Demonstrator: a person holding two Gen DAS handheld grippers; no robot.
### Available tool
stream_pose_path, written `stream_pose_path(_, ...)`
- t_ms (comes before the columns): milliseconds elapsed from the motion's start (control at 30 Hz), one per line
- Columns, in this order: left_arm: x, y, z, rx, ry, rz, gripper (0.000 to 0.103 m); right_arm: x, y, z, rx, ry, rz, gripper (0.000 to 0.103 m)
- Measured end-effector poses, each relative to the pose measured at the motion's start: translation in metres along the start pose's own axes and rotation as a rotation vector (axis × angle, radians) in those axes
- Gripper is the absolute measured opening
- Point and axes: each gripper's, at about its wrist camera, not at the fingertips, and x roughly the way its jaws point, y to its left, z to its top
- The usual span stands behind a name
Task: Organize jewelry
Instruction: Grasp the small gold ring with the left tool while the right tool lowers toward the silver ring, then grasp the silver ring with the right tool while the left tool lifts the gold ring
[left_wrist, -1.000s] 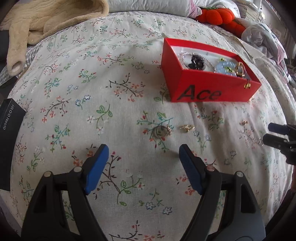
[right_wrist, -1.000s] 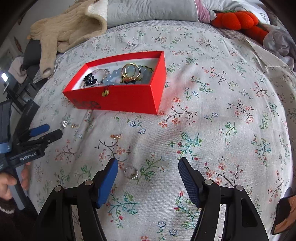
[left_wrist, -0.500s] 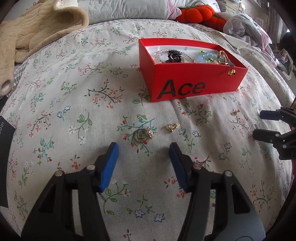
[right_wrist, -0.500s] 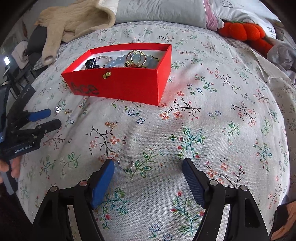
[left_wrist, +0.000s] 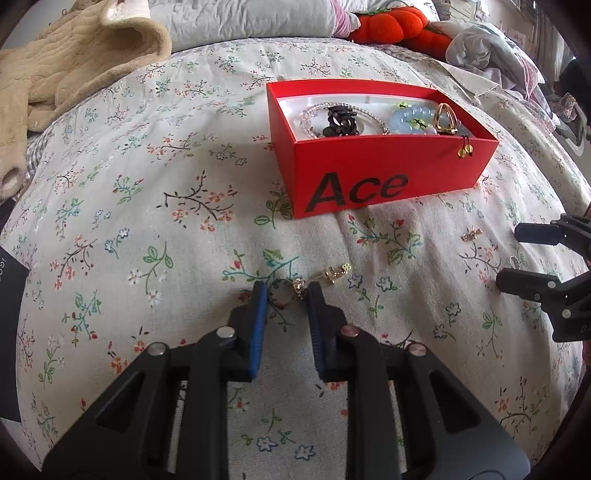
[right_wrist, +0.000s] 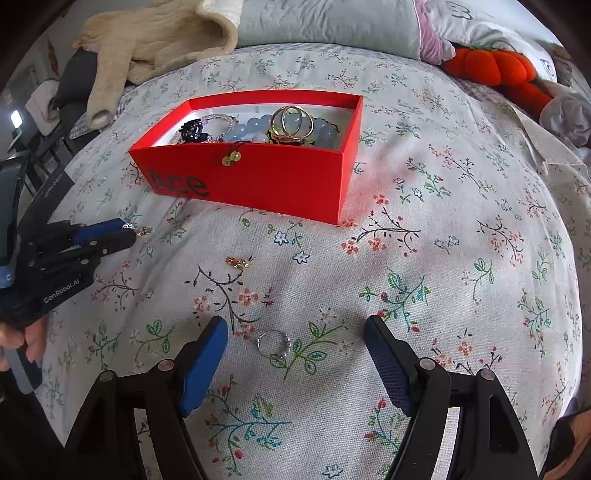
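A red box (left_wrist: 388, 177) (right_wrist: 258, 181) printed "Ace" sits on the floral bedspread and holds bracelets, beads and gold rings. My left gripper (left_wrist: 286, 295) (right_wrist: 127, 232) is closing on a gem-set ring (left_wrist: 284, 293). Its blue pads (left_wrist: 258, 310) touch the ring on both sides, low on the cloth. A gold earring (left_wrist: 334, 273) (right_wrist: 142, 232) lies just right of it. My right gripper (right_wrist: 295, 325) (left_wrist: 511, 256) stands open over a silver ring (right_wrist: 273, 343), which lies on the bed nearer its left finger. Another gold earring (right_wrist: 238, 262) (left_wrist: 471, 234) rests between the grippers and the box.
A beige fleece garment (left_wrist: 74, 66) lies at the back left, a grey pillow (right_wrist: 332, 22) behind the box and an orange plush (left_wrist: 391, 22) at the back right. A black box (left_wrist: 11, 332) sits at the left edge. A hand (right_wrist: 22, 343) holds the left gripper.
The left gripper's jaws have narrowed from wide open and come down around the gem-set ring. The right gripper has widened slightly and shifted so the silver ring lies between its fingers.
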Motion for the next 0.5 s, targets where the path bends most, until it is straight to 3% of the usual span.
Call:
stream_pose_path(300, -0.006, -0.001, -0.002, 0.0, 0.007, -0.008, 0.023, 0.011, 0.013, 0.012, -0.008, 0.001, 0.024, 0.076)
stream_pose_path(367, -0.007, -0.001, -0.003, 0.0, 0.01, -0.013, 0.023, 0.013, 0.015, 0.016, -0.002, 0.001, 0.023, 0.071)
stream_pose_path(500, -0.009, 0.0, -0.005, -0.004, 0.013, -0.029, 0.023, 0.015, 0.021, 0.024, -0.02, 0.0, 0.024, 0.047)
